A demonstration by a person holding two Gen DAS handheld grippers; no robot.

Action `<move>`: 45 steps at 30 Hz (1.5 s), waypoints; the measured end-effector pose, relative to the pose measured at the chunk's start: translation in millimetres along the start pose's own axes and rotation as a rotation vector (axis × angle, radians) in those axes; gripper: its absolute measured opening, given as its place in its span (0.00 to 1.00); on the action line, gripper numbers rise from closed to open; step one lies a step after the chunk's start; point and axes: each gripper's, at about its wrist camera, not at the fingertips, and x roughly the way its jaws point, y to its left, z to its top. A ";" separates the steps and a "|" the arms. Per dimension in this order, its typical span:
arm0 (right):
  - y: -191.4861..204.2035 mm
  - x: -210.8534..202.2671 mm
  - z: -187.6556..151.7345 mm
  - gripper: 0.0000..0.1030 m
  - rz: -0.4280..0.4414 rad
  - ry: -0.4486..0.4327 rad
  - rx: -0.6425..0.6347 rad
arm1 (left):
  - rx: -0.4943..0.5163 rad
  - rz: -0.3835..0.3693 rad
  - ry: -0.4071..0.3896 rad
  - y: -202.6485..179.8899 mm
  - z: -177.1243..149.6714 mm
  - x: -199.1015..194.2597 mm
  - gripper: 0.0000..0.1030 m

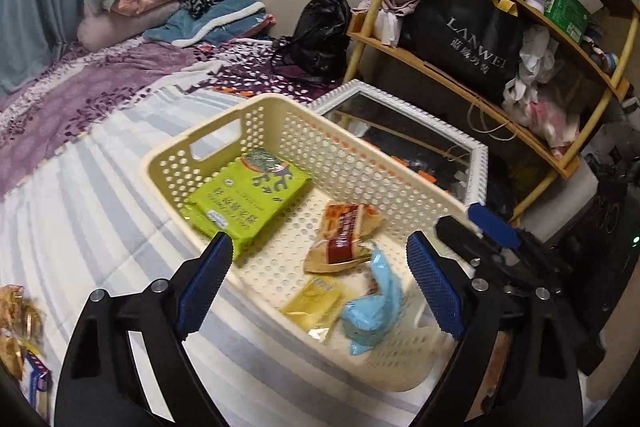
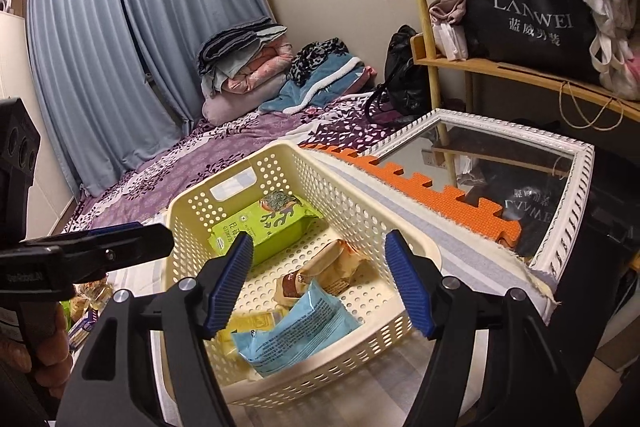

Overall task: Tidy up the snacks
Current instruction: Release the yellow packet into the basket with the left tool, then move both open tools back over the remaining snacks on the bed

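1. While both grippers hang over the basket (image 1: 256, 119), neither grasps anything: the left gripper (image 1: 320, 275) stands wide apart and the right gripper (image 2: 320, 283) is parted with only air between its pads.
2. 4 snacks lie inside the basket: a green pack (image 1: 248, 199) at the far end by the handle slot, a brown pack (image 1: 344, 235) mid-floor, and a yellow pack (image 1: 316, 303) and a blue pack (image 1: 372, 307) at the near end.
3. More snacks (image 1: 20, 327) lie loose on the bed (image 1: 80, 207), outside the basket, low at the left edge of the left view; blur makes their number hard to judge.
4. That is likely the relation the coming move turns on: the loose pile lies to the left of the basket, on the left gripper's side, so the left hand (image 2: 44, 347) is nearer; the right gripper would have to cross the basket.
5. The basket's long axis runs away from both cameras, the near end almost under the fingers.
6. Only the right view shows the left gripper from the side, above the pile. Only the left view shows the pile's wrappers at all clearly, and the right gripper's blue fingertip (image 1: 492, 223) at the basket's right rim.
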 end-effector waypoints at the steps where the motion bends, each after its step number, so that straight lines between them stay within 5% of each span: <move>1: 1.4 0.0 0.3 0.66 0.002 -0.001 0.001 | 0.006 0.022 -0.004 2.1 -1.2 -2.1 0.91; 12: 42.3 -3.5 1.2 0.75 0.067 0.001 -0.067 | 0.010 0.214 -0.068 31.8 -8.9 -35.8 0.97; 19: 83.6 -7.0 -2.1 0.92 0.109 0.026 -0.145 | -0.013 0.329 -0.093 60.3 -20.3 -58.9 0.97; 29: 143.9 -8.8 -16.5 0.95 0.183 0.070 -0.254 | -0.050 0.530 -0.135 101.3 -46.5 -98.1 0.97; 45: 227.3 3.5 -56.3 0.95 0.310 0.188 -0.384 | -0.247 0.628 -0.120 197.9 -103.5 -145.2 0.97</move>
